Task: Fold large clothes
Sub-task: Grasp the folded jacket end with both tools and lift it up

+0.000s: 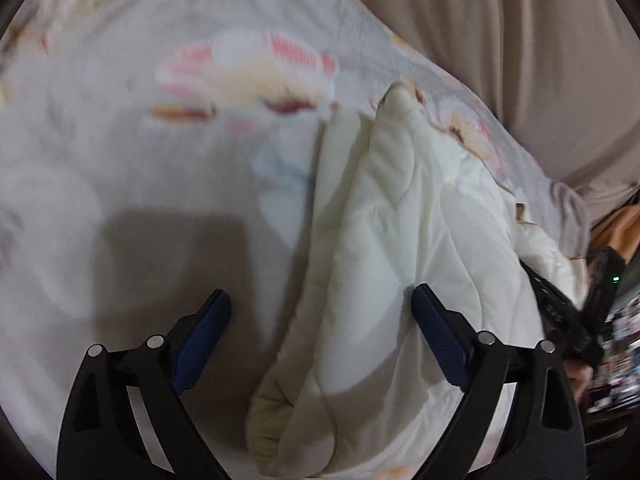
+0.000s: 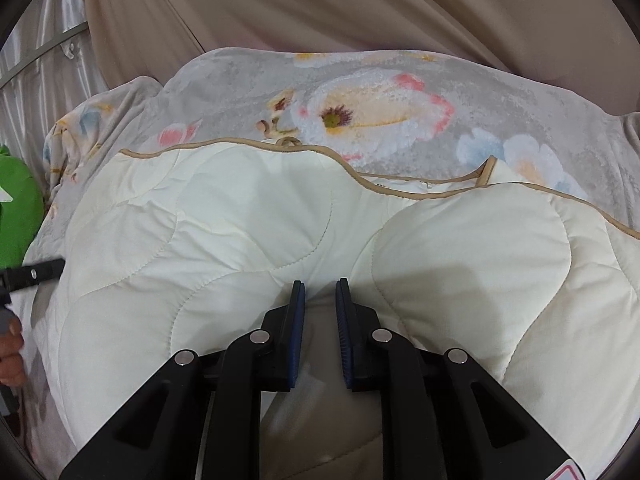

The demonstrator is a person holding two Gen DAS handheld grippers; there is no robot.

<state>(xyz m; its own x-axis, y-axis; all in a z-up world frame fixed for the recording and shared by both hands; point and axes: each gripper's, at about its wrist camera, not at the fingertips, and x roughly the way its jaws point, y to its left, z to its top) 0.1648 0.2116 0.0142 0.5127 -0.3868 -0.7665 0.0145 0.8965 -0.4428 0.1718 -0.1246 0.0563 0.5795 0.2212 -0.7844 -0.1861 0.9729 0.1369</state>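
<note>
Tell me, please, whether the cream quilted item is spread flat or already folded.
Folded, at least partly: the cream quilted item lies doubled on the floral blanket, with two tan-piped edges stacked at its far side and layered folds visible in the left wrist view.

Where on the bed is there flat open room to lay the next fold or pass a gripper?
The floral blanket lies bare left of the folded cream quilt, ahead of the open left gripper. A second strip of floral blanket runs between the quilt's tan piped edge and the beige curtain. The right side is crowded: the right gripper sits on the quilt.
</note>
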